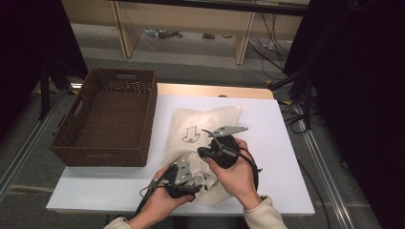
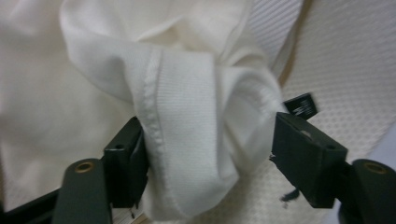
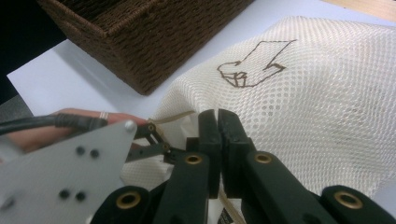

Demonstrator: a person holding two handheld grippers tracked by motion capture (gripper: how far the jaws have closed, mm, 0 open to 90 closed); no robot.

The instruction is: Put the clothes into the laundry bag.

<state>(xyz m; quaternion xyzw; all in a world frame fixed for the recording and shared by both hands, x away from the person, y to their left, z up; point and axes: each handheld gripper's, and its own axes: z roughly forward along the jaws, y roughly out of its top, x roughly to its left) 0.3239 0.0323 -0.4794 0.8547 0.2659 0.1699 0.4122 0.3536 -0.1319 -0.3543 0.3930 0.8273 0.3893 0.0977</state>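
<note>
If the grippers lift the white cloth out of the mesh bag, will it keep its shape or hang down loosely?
The white cloth will probably hang loosely: it already folds and bunches softly between the left gripper jaws. It looks light, so it should lift easily. The mesh bag seems equally soft and may come up with it.

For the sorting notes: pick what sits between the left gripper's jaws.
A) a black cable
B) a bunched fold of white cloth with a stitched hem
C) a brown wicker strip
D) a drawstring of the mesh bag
B: in the left gripper view, a bunched fold of white cloth with a stitched hem lies between the left gripper's two black jaws.
</note>
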